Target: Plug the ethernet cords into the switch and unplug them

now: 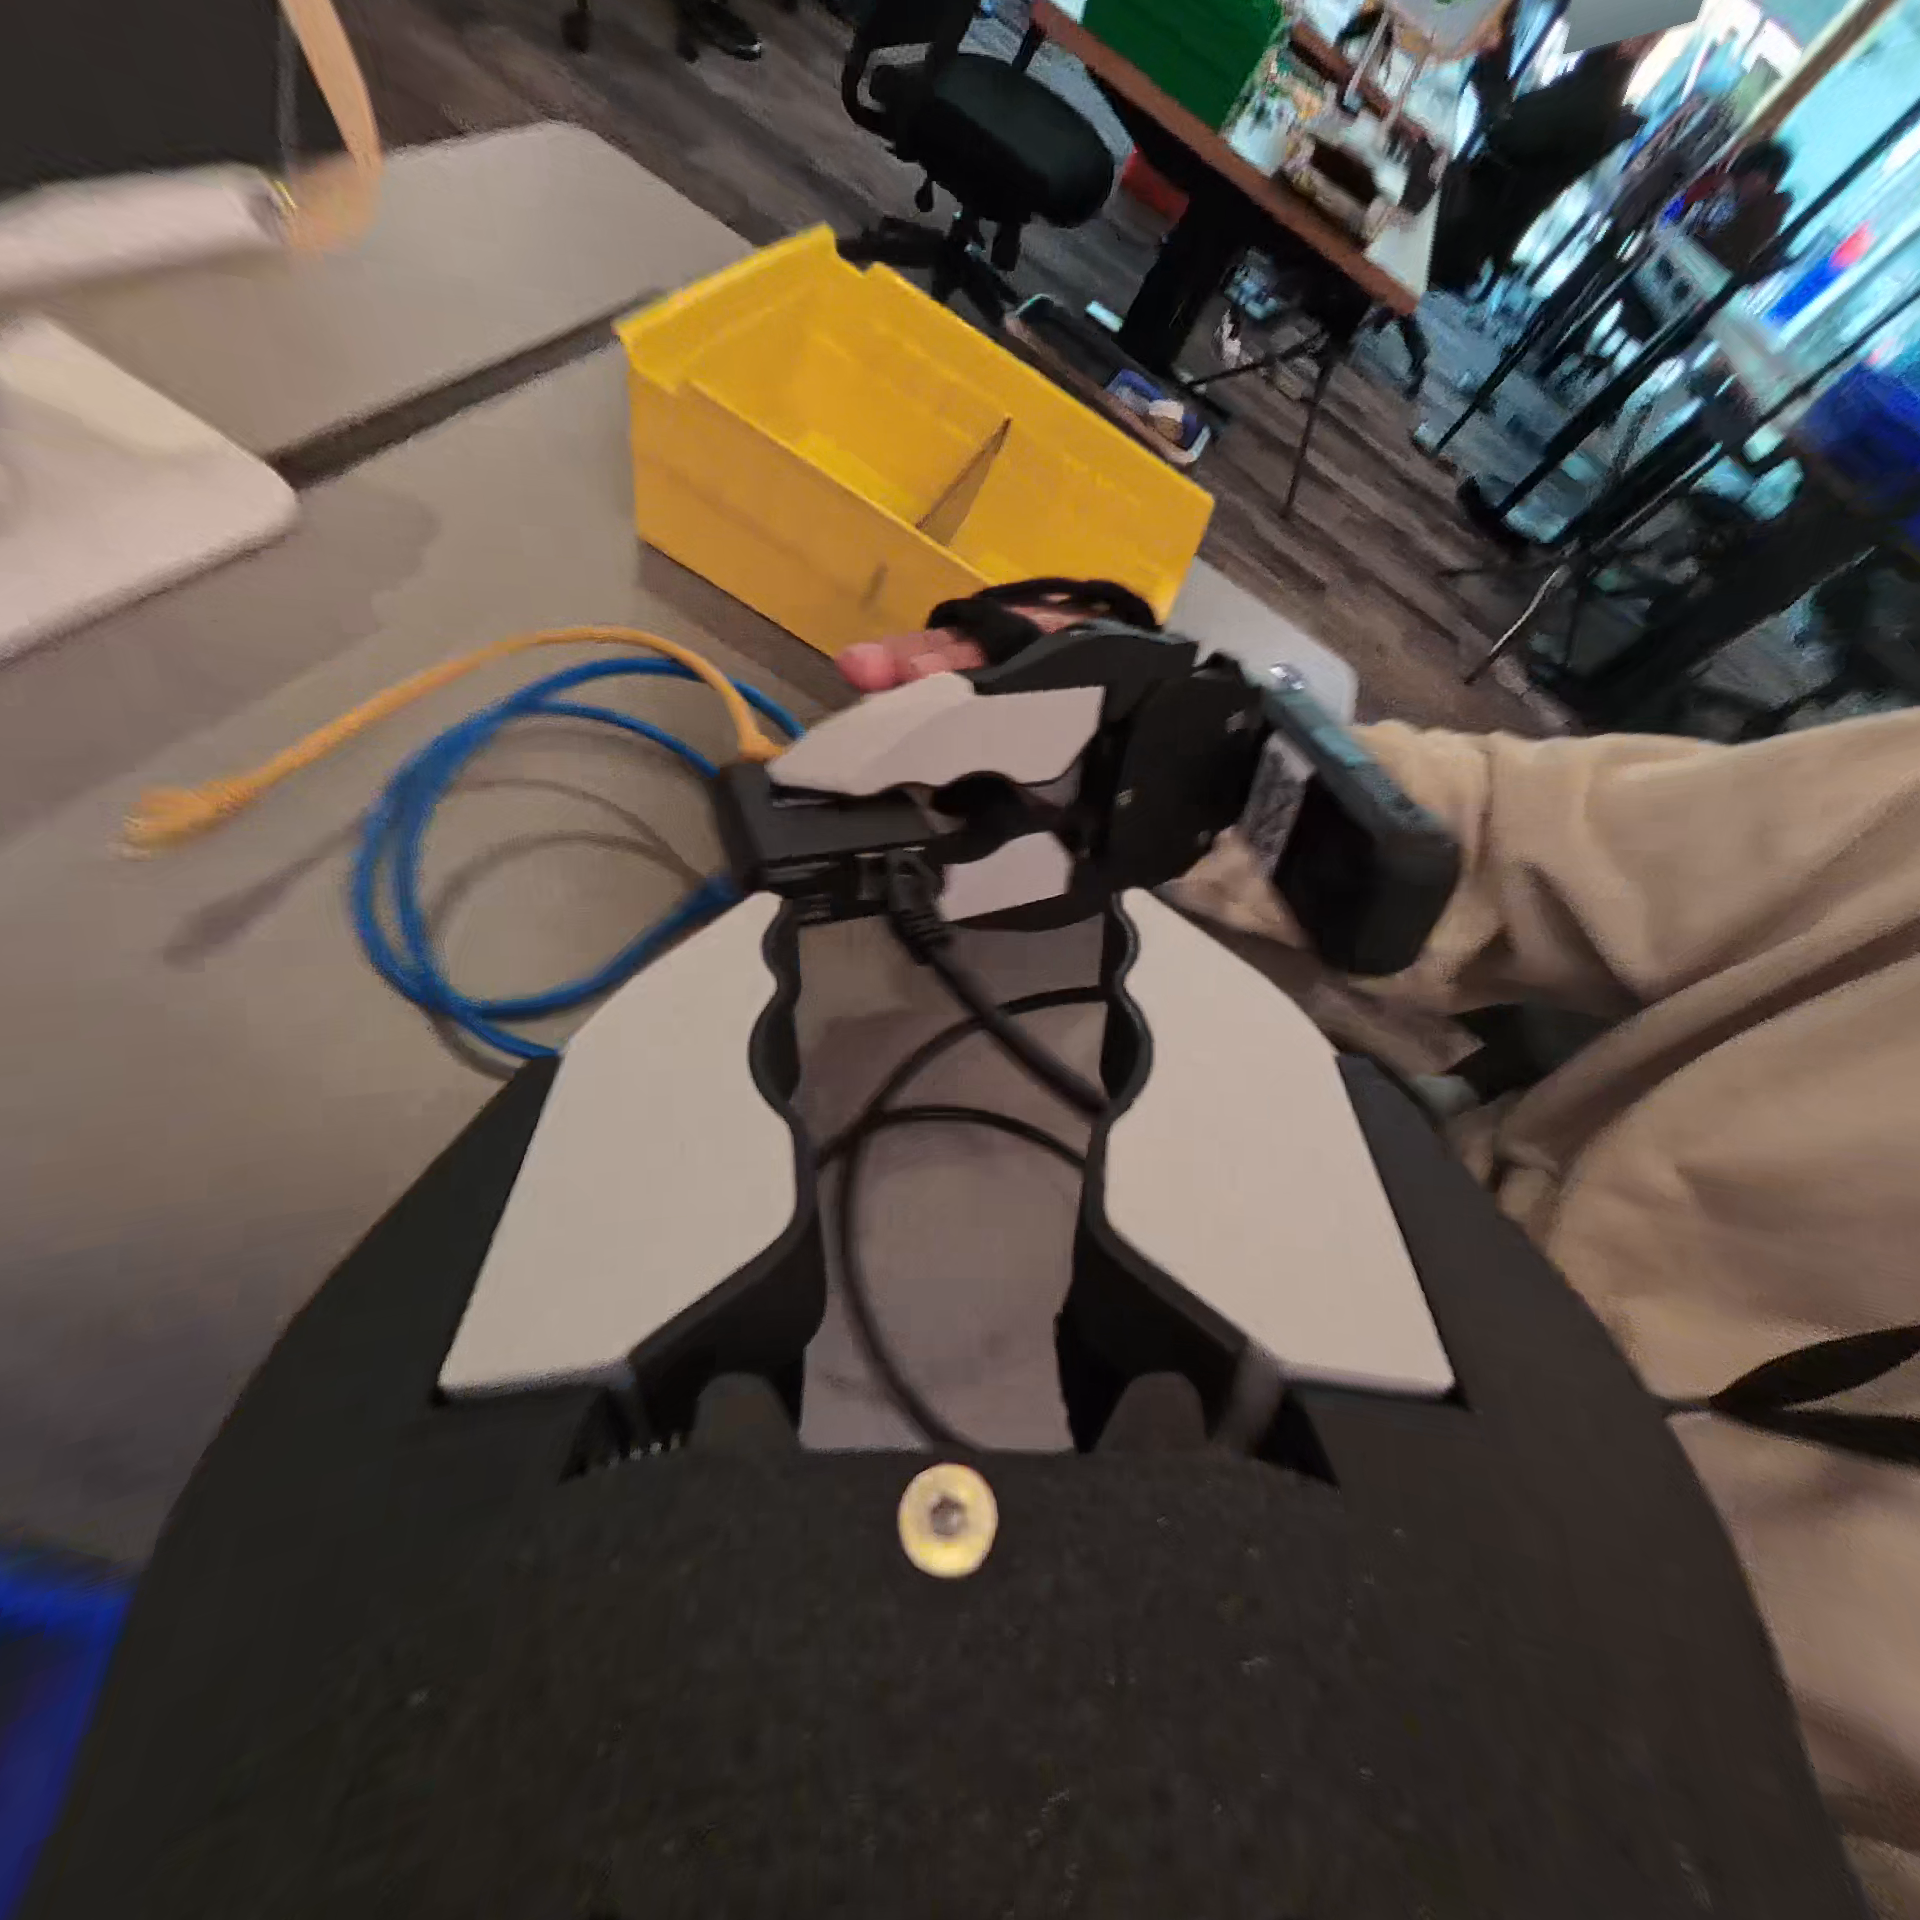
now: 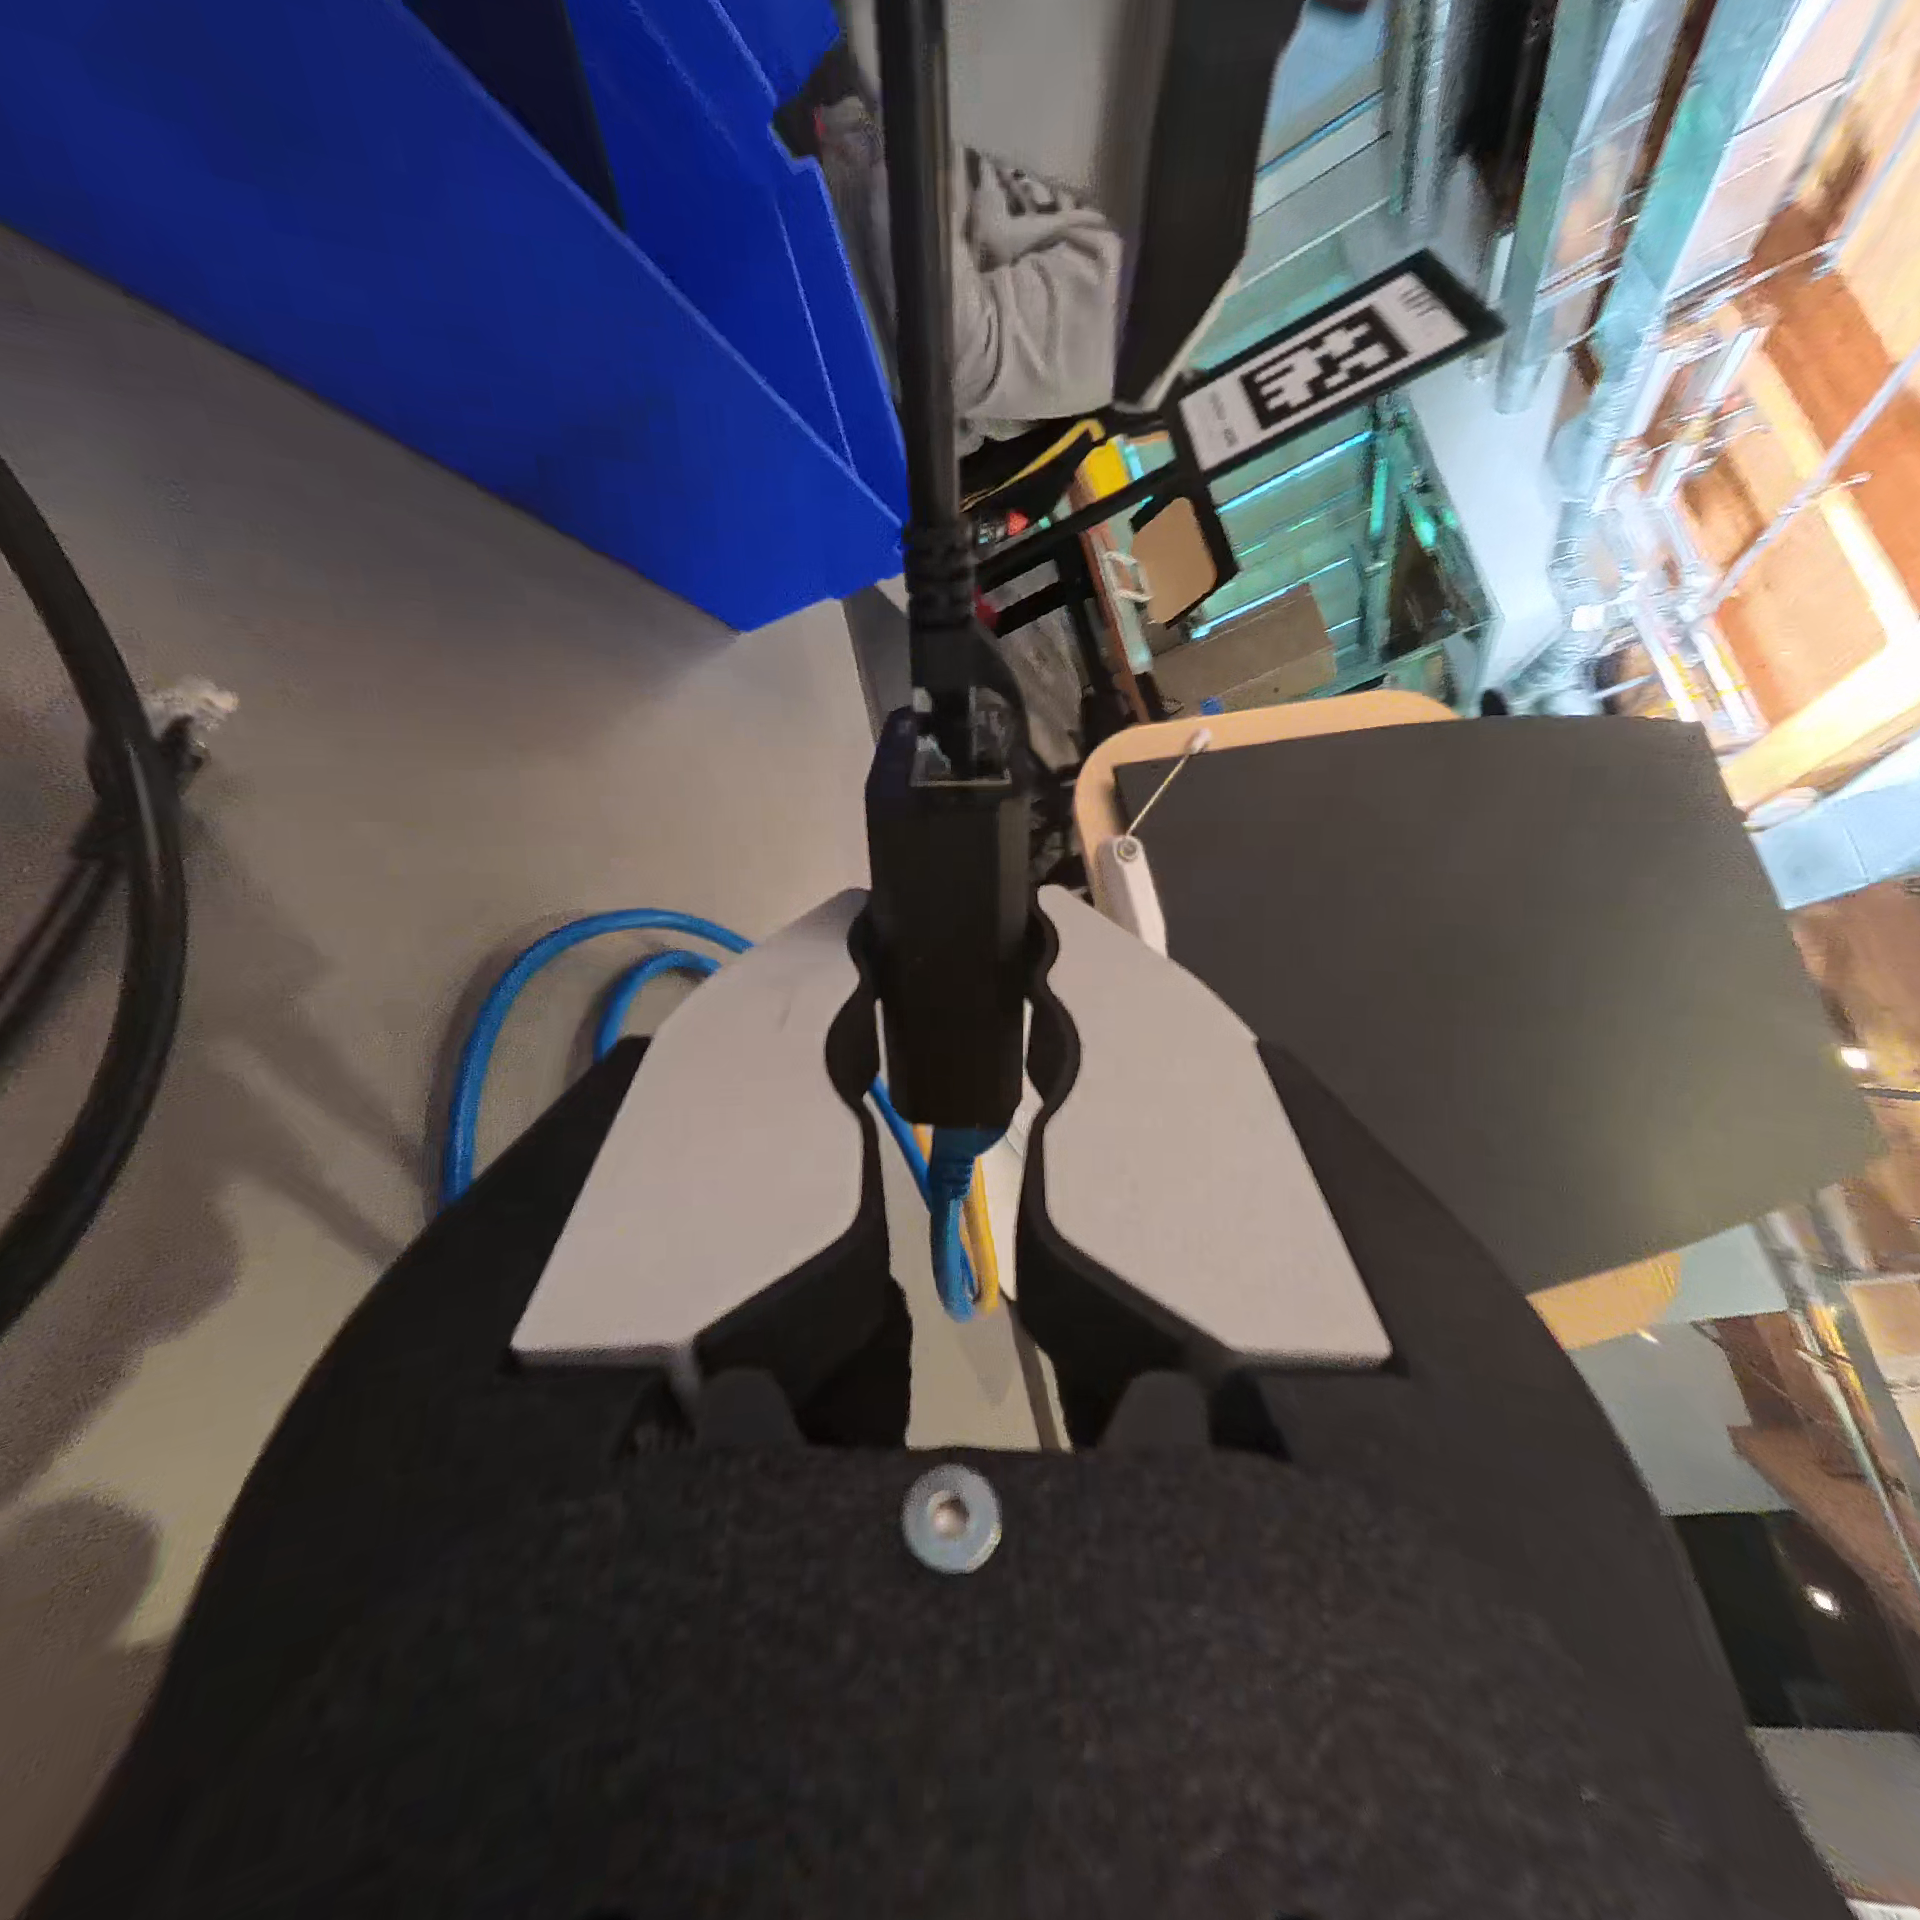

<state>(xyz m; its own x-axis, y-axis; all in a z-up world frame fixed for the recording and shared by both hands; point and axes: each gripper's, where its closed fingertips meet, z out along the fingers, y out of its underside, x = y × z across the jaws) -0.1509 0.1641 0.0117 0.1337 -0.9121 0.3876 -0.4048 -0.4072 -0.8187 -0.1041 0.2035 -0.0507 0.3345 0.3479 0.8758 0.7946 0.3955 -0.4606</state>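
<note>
Black ethernet switch [image 2: 943,956] is clamped in the right gripper [image 2: 945,935].

The left gripper [image 1: 948,925] is held apart and empty near the switch's black cord [image 1: 935,966]; blue cord [image 1: 416,862] is coiled on the table [image 1: 260,1091].

1. Your left gripper [image 1: 951,914] has pale grey fingers [image 1: 665,1132] with wavy black inner edges.
2. Its black, felt-textured body carries one brass-coloured screw [image 1: 947,1519].
3. Your right gripper [image 2: 951,997] matches, with a silver screw [image 2: 950,1524].
4. You wear a beige sleeve [image 1: 1621,935].

Ahead of the left gripper's [image 1: 951,925] spread fingers, the switch [image 1: 821,831] and black cable [image 1: 977,997] block passage; table [image 1: 260,1039] left lies free.
</note>
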